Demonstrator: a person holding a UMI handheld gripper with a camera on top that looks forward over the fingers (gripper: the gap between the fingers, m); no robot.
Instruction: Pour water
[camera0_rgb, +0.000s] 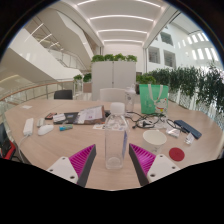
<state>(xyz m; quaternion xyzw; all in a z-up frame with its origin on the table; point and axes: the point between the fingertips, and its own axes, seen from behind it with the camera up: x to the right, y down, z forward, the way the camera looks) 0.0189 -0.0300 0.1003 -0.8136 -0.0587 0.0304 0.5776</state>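
Note:
A clear plastic water bottle (116, 138) with a white cap stands upright on the light wooden table (60, 148). It stands between my gripper's (113, 162) two fingers, with a small gap on each side. The magenta pads (82, 161) flank its lower half without pressing on it, so the gripper is open. Beyond the bottle, to the right, stands a green translucent cup (153, 98).
A white round dish (154, 137) and a red lid (177, 154) lie right of the bottle. Papers (90, 115), small white items (45, 128) and a dark phone (188, 128) are scattered farther back. Potted plants (205, 88) line the right side.

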